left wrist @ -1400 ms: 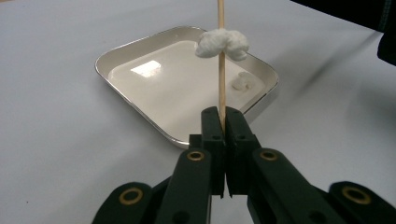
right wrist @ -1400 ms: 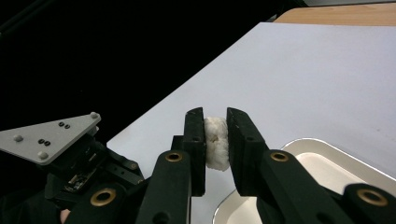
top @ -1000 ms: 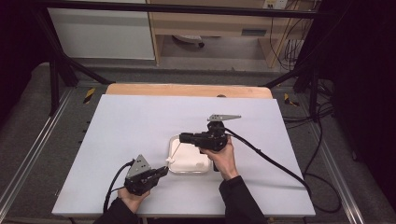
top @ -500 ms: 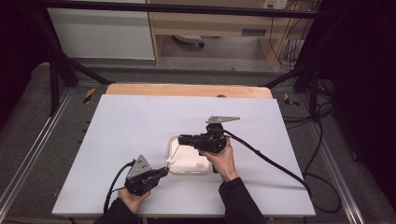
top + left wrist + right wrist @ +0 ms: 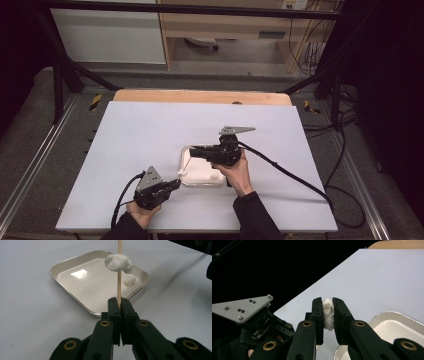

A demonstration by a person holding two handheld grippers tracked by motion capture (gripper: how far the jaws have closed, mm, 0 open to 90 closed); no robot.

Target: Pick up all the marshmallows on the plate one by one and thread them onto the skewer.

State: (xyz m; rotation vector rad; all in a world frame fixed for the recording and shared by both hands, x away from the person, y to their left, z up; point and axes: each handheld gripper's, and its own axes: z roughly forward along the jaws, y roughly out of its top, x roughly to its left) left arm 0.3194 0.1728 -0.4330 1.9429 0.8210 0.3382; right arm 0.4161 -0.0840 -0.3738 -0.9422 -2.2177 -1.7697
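Overhead, the high view places the left gripper (image 5: 175, 184) just beside the near-left corner of the tray (image 5: 192, 179) on the white worktop (image 5: 140, 135), and the right gripper (image 5: 192, 150) over the tray's far edge; a thin skewer (image 5: 185, 162) runs between the two. Only up close does the grip read clearly: in the left gripper view the jaws are clamped shut on the lower end of the skewer (image 5: 119, 280), which stands upright with a marshmallow (image 5: 118, 263) threaded on it above the tray (image 5: 62, 263), while a second white lump (image 5: 130, 280) lies in the tray's far corner. The right gripper view shows its own jaws squeezing a marshmallow (image 5: 328, 312), with the tray rim (image 5: 387, 313) below and to the right.
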